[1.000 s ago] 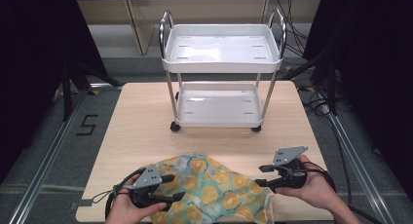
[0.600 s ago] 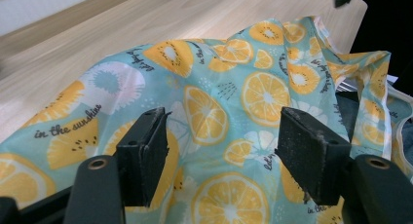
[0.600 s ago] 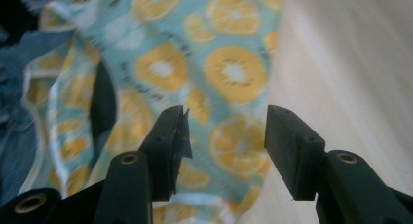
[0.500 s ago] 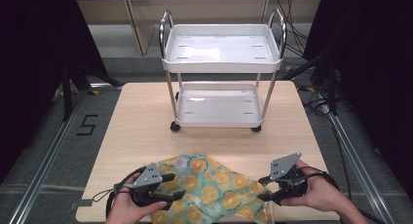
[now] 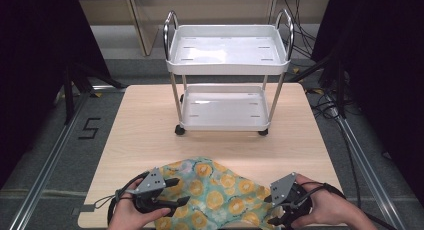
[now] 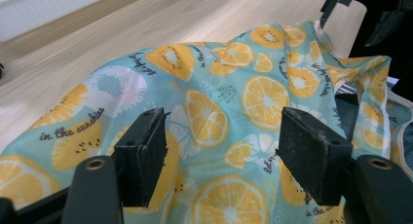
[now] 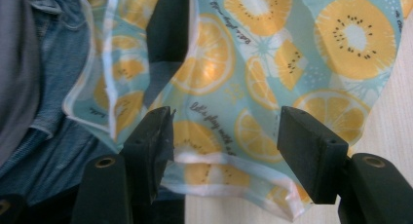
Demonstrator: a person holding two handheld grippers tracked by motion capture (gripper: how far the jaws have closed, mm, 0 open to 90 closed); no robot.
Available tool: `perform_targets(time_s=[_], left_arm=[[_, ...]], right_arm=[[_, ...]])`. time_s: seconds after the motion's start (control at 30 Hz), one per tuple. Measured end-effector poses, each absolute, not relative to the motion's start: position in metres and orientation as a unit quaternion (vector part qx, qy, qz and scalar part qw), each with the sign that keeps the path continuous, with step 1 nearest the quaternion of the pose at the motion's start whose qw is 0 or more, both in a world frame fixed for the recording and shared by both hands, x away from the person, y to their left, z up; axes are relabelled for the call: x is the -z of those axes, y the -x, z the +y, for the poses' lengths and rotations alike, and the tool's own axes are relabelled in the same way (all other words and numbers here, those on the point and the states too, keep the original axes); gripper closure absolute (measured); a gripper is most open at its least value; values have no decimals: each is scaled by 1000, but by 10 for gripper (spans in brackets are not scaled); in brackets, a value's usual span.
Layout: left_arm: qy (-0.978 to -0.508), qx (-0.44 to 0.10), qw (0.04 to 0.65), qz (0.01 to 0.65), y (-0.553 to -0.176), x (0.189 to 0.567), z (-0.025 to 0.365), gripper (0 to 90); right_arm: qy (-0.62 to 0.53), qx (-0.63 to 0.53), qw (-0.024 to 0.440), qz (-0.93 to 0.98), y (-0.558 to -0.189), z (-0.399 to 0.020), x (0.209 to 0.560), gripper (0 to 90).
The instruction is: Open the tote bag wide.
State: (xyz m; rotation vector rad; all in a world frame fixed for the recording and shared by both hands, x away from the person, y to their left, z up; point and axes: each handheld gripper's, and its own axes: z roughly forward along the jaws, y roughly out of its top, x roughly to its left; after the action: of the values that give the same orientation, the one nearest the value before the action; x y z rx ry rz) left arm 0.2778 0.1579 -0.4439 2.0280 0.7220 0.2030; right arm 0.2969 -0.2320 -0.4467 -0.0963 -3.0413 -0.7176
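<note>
Thin turquoise cloth printed with orange and kiwi slices (image 5: 212, 192), white-hemmed, lies rumpled at the near edge of the pale wooden table (image 5: 150, 120). Its near part spills over that edge toward you. Script lettering runs among the fruit; in the left gripper view (image 6: 229, 102) the cloth humps up in soft folds between you and the bare tabletop.

Your left gripper (image 5: 172, 191) sits at the cloth's left end, 2 black jaws spread wide and pointing across the fabric. In the left gripper view the pads stand apart with printed cloth showing in the gap below them; neither pad presses on it.

Your right gripper (image 5: 272, 210) is at the cloth's right end, low at the table's near edge. Its jaws have just been opening. In the right gripper view (image 7: 229, 112) they stand apart over the hemmed border, the white hem running between them; the left pad may brush a fold, hard to tell from this angle. Blue denim (image 7: 63, 151) shows beyond the hanging edge.

Farther out, well apart from the cloth, a white 2-tier metal trolley with chrome handles and small castors (image 5: 227, 65) stands on the table's far half. A black "5" (image 5: 90, 128) is marked on the grey floor to the left.
</note>
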Motion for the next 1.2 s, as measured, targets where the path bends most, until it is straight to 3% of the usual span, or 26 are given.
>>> perform_targets(time_s=[0.13, 0.3, 0.7, 0.8, 0.83, 0.9, 0.93, 0.97, 1.0, 1.03, 1.07, 1.2], left_arm=[[-832, -85, 465, 290, -278, 444, 157, 339], [-837, -91, 457, 287, -280, 445, 157, 336], [-831, -82, 468, 290, -279, 447, 154, 333], [-836, -84, 461, 286, -279, 446, 154, 333], [-836, -84, 461, 286, -279, 446, 154, 332], [-837, -82, 460, 286, -279, 447, 154, 332], [-836, -81, 461, 285, -279, 447, 154, 332], [-836, -81, 461, 285, -279, 447, 154, 333], [-835, -80, 461, 288, -278, 448, 154, 332], [-836, -81, 461, 286, -279, 448, 154, 332], [-835, -81, 463, 288, -278, 447, 153, 332], [-838, -84, 458, 286, -277, 446, 153, 334]], right_arm=[[28, 248, -14, -968, -307, -231, 447, 403], [10, 228, 11, -974, -299, -217, 454, 370], [-10, 215, 8, -976, -291, -192, 472, 374], [-30, 202, -5, -979, -292, -183, 478, 496], [-30, 202, -5, -979, -292, -183, 478, 496], [-30, 194, -4, -981, -295, -179, 480, 654], [-23, 189, 2, -982, -295, -179, 481, 708], [-23, 189, 2, -982, -295, -179, 481, 708], [-29, 185, -5, -982, -297, -178, 482, 799], [-29, 185, -5, -982, -297, -178, 482, 799], [-28, 187, 0, -982, -297, -177, 481, 891], [-19, 188, 7, -982, -298, -177, 478, 900]])
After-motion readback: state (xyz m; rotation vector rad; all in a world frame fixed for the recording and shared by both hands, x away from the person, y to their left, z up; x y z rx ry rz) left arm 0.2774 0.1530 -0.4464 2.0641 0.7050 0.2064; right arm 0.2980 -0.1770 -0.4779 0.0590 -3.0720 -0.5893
